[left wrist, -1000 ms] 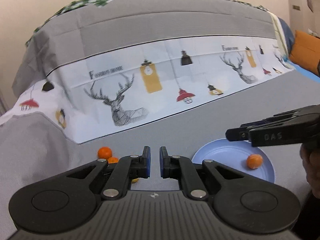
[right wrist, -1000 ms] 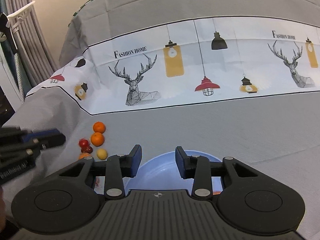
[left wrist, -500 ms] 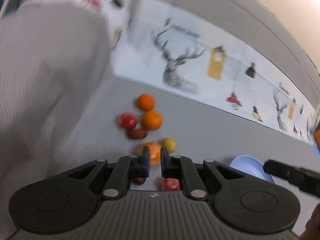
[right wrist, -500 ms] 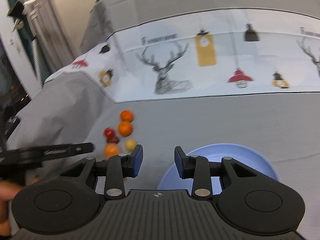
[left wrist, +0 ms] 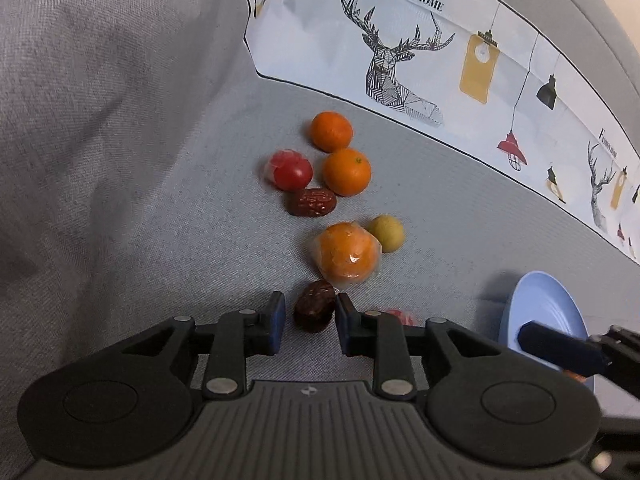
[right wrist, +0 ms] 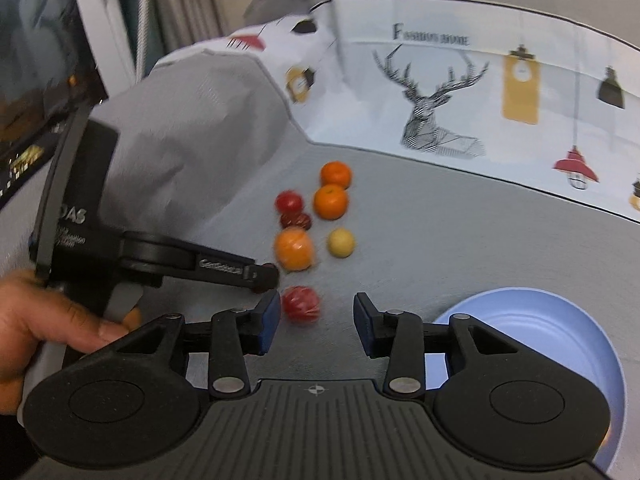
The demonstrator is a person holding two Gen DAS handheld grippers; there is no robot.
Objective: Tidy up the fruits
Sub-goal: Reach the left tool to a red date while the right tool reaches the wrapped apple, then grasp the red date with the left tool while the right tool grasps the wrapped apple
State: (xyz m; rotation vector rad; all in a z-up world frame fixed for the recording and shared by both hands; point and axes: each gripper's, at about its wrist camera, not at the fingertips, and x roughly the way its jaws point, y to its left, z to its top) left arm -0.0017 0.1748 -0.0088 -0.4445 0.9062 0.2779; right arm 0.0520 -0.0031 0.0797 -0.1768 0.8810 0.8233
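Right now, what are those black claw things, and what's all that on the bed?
They are grippers: two-finger tongs a person holds, one in each hand. Each carries a camera looking along its fingers, so each picture is one gripper's view. The left gripper has just been opening; a dark date sits between its fingers, not squeezed. The right gripper has been opening too, empty, close to a red fruit. On the grey cover lie oranges, another date and a yellow fruit, beside a blue plate. Nothing is held.

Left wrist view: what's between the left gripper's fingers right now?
A dark red date on the grey bedspread, between the left gripper fingers, pads not touching it.
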